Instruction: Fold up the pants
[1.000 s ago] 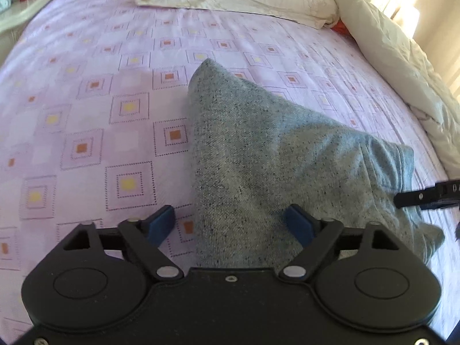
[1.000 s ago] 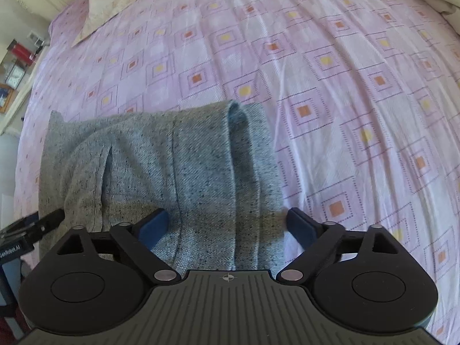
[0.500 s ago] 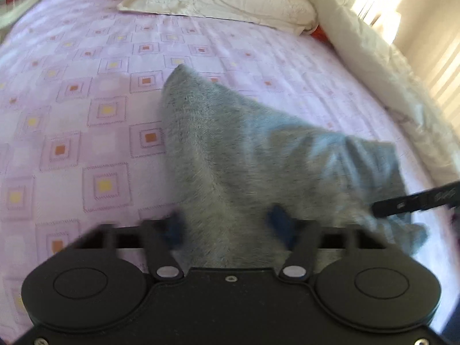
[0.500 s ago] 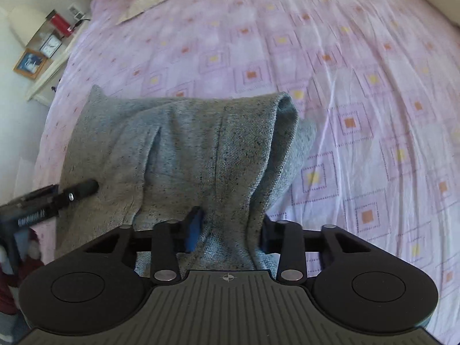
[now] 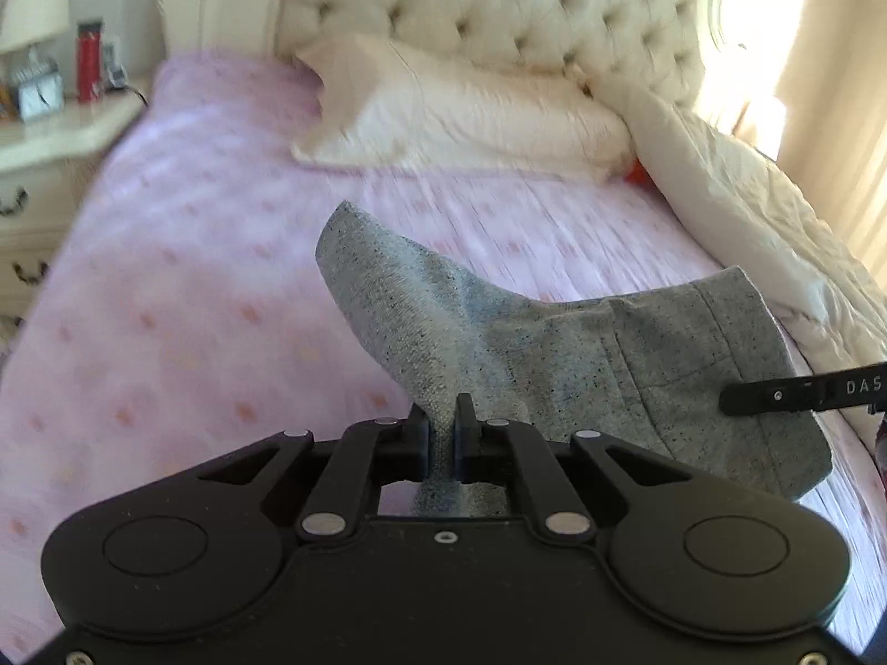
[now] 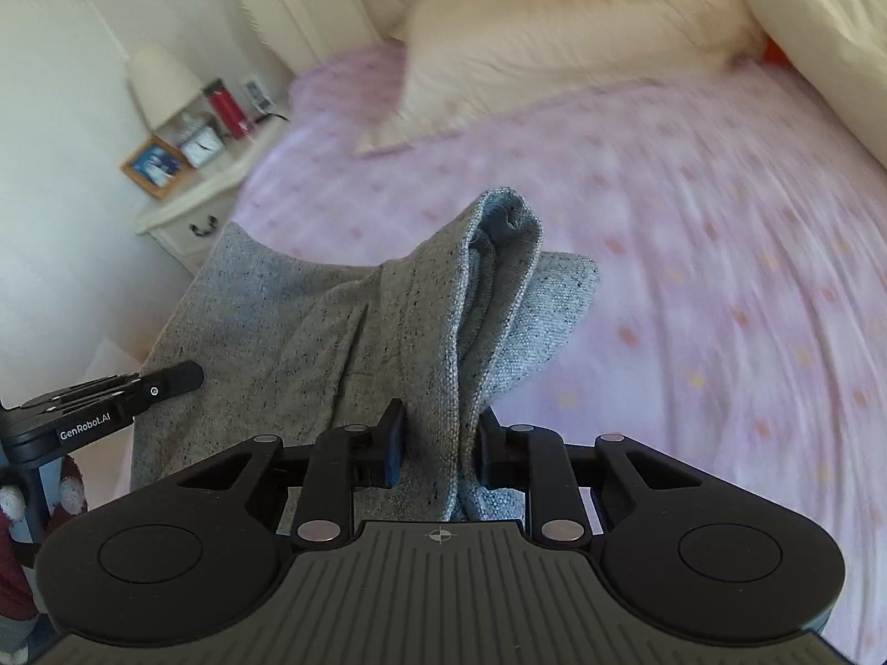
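Note:
The grey speckled pants hang lifted above the pink bed sheet. My left gripper is shut on a thin fold of them, and the cloth rises from it to a peak. In the right wrist view my right gripper has its jaws closing on a thick bunch of the pants, with both pads pressing the fabric. Each gripper shows at the edge of the other's view: a right fingertip and a left fingertip, both against the pants.
A cream pillow and a tufted headboard lie beyond. A bunched cream duvet runs along the right side. At the left a nightstand carries a lamp, a red bottle, a clock and a picture frame.
Both grippers went from wide open around the flat pants to closed on them. Both then rose, lifting the cloth off the sheet and tilting up so the headboard came into view.

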`<action>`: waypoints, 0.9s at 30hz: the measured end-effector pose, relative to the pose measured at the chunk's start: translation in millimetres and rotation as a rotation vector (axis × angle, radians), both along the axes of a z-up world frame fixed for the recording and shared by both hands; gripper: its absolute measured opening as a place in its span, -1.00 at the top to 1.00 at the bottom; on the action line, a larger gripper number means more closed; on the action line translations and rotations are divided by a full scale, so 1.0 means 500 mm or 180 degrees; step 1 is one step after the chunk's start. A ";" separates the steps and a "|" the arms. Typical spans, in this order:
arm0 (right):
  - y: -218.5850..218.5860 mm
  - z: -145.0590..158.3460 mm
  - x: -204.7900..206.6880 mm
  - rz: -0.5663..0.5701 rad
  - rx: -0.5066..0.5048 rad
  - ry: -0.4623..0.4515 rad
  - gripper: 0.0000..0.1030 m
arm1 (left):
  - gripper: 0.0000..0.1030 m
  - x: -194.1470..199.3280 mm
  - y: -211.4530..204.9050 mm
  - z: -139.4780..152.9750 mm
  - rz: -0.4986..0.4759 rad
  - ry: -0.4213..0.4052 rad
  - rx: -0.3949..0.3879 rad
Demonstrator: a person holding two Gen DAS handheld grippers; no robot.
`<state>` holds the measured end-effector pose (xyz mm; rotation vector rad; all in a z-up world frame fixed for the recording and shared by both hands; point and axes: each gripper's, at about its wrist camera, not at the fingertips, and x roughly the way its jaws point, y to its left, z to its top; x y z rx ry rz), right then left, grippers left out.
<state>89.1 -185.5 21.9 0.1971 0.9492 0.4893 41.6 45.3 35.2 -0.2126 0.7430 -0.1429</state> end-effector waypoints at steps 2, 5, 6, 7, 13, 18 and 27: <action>0.032 0.000 0.037 0.0041 0.0066 -0.0044 0.53 | 0.82 0.022 0.031 0.020 0.0105 -0.0043 0.0041; 0.073 -0.018 0.091 0.0047 0.0177 0.0006 0.52 | 0.81 0.063 0.082 0.034 0.0251 -0.0033 0.0106; 0.088 -0.033 0.109 0.0047 0.0158 0.0026 0.48 | 0.81 0.078 0.096 0.031 0.0282 0.0000 0.0127; 0.098 -0.051 0.115 0.0008 0.0104 0.0063 0.44 | 0.80 0.095 0.106 0.023 0.0302 0.0044 0.0152; 0.085 -0.186 0.136 -0.0476 -0.0096 0.0314 0.13 | 0.52 0.149 0.177 -0.107 0.0824 0.0684 0.0340; 0.069 -0.143 0.096 -0.0544 -0.0121 0.0021 0.27 | 0.35 0.118 0.185 -0.153 0.0795 0.0699 0.0482; 0.107 -0.108 0.012 -0.0041 -0.0603 -0.0362 0.29 | 0.00 0.037 0.086 -0.038 0.0409 0.0201 0.0417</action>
